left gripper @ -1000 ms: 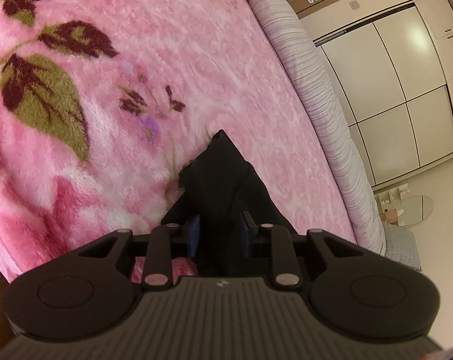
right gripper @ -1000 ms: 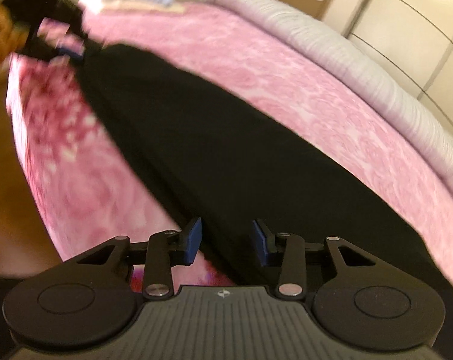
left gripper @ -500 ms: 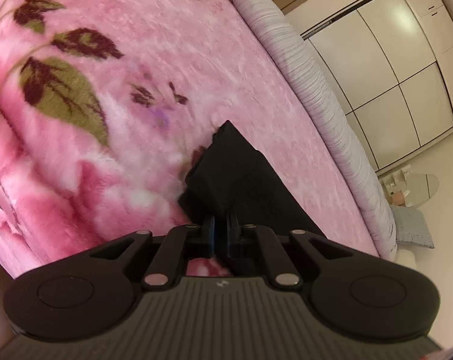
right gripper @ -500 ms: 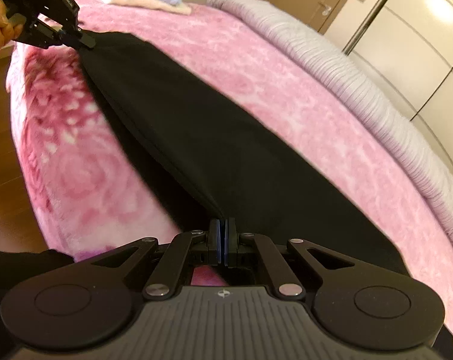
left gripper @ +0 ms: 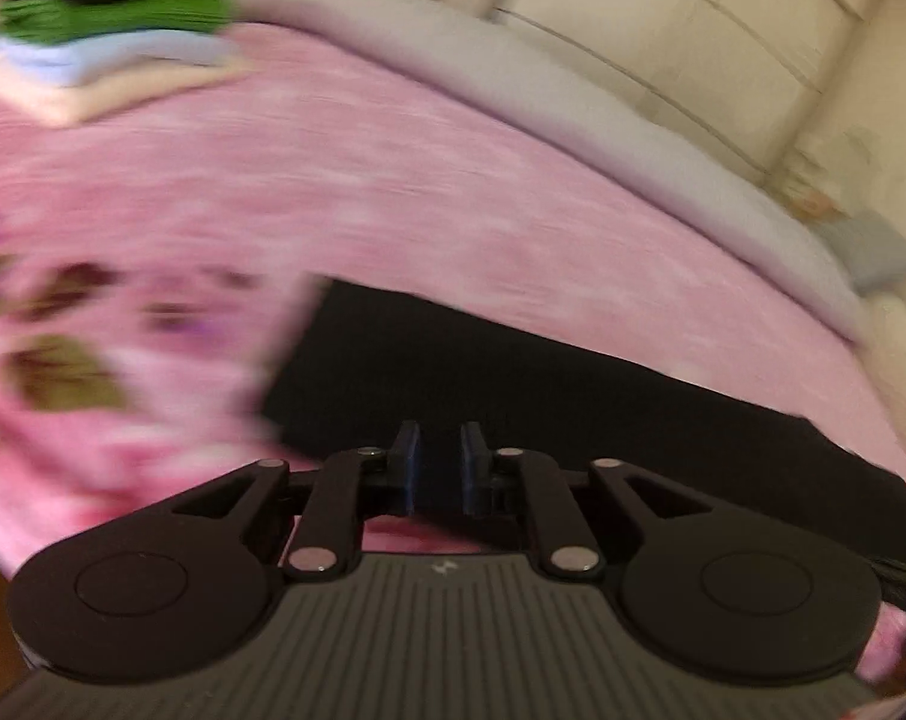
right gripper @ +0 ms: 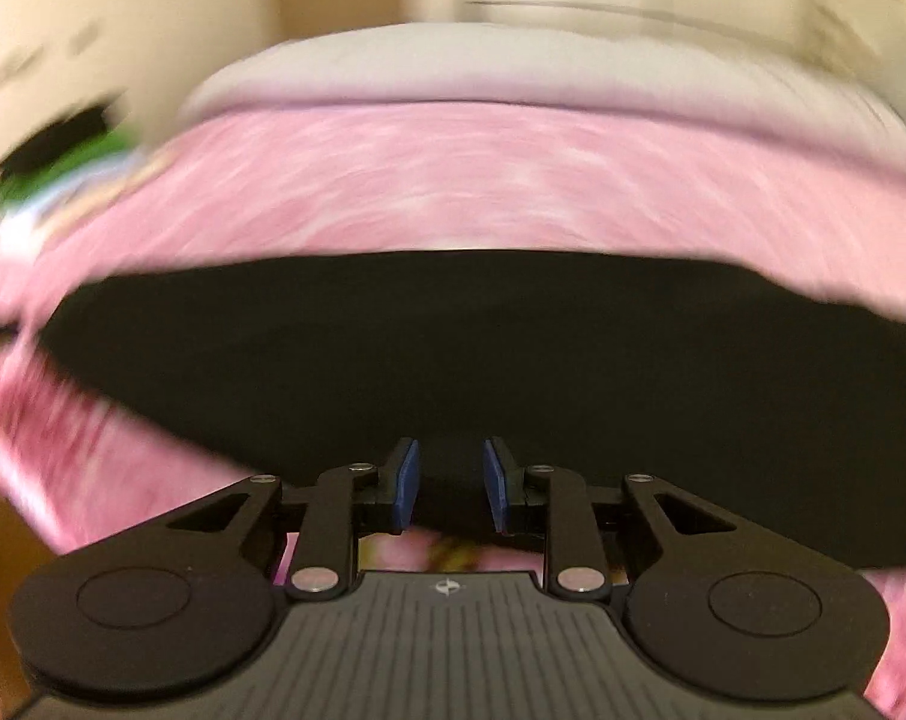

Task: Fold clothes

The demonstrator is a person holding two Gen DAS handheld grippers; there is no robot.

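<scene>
- Bedding first: a pink blanket (left gripper: pixel 465 192) covers the bed, with a grey quilt (left gripper: pixel 573 102) along its far edge.
- Black garment (right gripper: pixel 453 360) lies flat on the blanket as a long strip, close in front of both claws.
- Stack of folded clothes (left gripper: pixel 105 42) sits at the far left of the bed, well apart from the garment; no box or basket shows.
- Left claw (left gripper: pixel 438 468): pads slightly parted, having just opened; the garment's near edge shows in the gap, not pinched.
- Right claw (right gripper: pixel 447 489): pads spread wider, also just opened, with black cloth behind the gap and nothing gripped.
- Half a second ago both claws were pressed together on the cloth; now it is released and both views are blurred.
</scene>
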